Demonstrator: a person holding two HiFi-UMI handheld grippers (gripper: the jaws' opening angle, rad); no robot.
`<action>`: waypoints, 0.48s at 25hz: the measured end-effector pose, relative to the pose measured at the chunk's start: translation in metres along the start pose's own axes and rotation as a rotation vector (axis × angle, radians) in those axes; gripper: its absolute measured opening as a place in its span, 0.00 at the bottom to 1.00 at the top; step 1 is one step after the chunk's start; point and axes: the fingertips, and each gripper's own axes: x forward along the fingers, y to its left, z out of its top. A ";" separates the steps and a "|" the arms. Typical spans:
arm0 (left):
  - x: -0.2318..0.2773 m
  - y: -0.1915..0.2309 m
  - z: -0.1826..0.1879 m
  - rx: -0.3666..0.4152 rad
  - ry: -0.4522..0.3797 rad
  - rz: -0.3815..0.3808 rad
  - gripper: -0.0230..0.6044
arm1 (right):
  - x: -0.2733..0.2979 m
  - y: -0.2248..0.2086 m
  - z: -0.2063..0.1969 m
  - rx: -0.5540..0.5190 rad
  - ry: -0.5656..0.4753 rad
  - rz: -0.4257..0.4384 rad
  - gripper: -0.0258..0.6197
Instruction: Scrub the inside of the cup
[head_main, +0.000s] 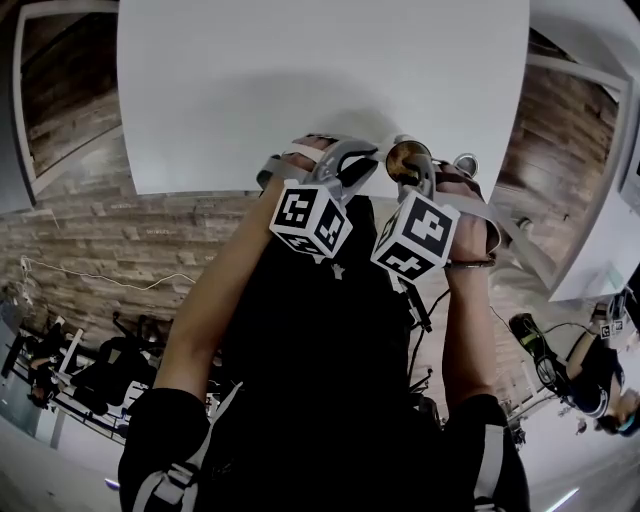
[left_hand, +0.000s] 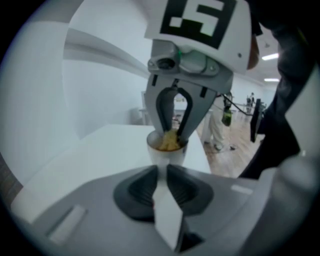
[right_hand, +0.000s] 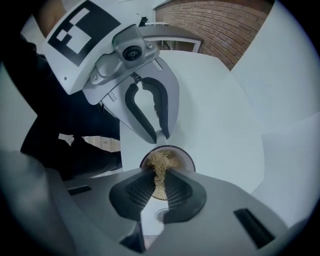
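a white surface (head_main: 300, 90) is filling the upper half of the head view, with pale wood-plank flooring lying around it and a red brick wall (right_hand: 225, 25) showing in the right gripper view. a small white cup with a dark rim (right_hand: 186, 159) is sitting at the near edge of the surface, between the two grippers. the left gripper (left_hand: 162, 172) is holding the cup, its jaws closing on a flat white part at the cup's side. the right gripper (right_hand: 159, 176) is pointing down over the cup's mouth, its jaws clamping a straw-coloured fibrous scrubbing wad (right_hand: 159, 164) that is reaching down inside the cup. in the left gripper view the wad is showing yellow just above the rim, between the right gripper's dark jaw tips.
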 end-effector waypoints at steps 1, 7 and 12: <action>0.000 -0.001 0.000 -0.005 -0.002 -0.003 0.13 | -0.001 0.002 -0.001 -0.013 0.009 0.003 0.10; 0.002 -0.005 0.001 -0.018 -0.009 -0.012 0.13 | -0.011 -0.005 -0.012 0.042 0.033 -0.023 0.10; 0.001 -0.012 0.002 -0.033 -0.015 -0.020 0.13 | -0.005 -0.022 -0.018 0.155 0.046 -0.124 0.10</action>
